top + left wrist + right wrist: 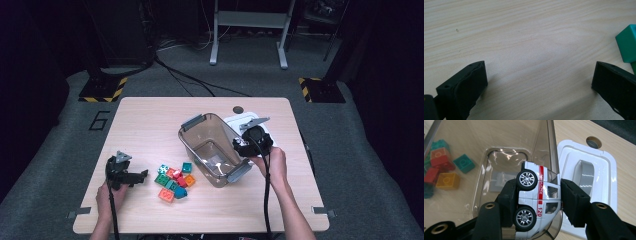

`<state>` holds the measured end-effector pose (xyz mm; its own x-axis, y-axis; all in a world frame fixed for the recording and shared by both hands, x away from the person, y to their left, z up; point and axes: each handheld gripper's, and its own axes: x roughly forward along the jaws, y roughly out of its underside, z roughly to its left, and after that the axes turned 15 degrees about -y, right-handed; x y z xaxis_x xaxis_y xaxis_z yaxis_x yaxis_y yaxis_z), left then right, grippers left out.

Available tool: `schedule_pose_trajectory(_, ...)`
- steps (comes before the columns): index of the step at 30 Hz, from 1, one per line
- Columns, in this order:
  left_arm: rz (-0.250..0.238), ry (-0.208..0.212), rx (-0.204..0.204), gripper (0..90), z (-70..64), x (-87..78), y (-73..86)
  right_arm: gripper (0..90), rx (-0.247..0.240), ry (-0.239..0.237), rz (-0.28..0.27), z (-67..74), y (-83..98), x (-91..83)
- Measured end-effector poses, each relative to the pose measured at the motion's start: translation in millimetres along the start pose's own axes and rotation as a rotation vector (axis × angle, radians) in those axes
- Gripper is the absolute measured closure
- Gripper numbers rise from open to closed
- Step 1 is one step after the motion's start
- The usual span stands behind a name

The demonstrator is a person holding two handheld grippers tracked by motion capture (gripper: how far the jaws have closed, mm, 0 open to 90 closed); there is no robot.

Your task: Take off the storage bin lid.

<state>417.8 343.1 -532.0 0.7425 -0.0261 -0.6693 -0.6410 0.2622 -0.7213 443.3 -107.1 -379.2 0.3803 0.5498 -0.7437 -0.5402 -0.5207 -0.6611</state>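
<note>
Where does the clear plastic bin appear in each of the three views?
High view: the clear plastic bin stands right of the table's centre, tilted, left of the right gripper.
Left gripper view: not in it.
Right gripper view: its wall spans the upper left, behind the toy car clamped in the jaws.
Shared landmark: the white lid lying right of the bin.

toy car (539,202): "120" on white side | floor (75,125): "6" left of table
</note>
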Motion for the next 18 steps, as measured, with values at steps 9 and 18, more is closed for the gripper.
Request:
schedule_pose_trajectory(9,-0.002,-0.001,-0.006,0.0,-0.4,0.1,0.0,49.1,-0.027,0.033,0.019,5.5,1.4,2.8)
schedule_pose_trajectory(18,0.000,0.000,0.000,0.0,0.0,0.0,0.0,42.2,-0.034,0.060,0.043,8.9,1.2,3.7)
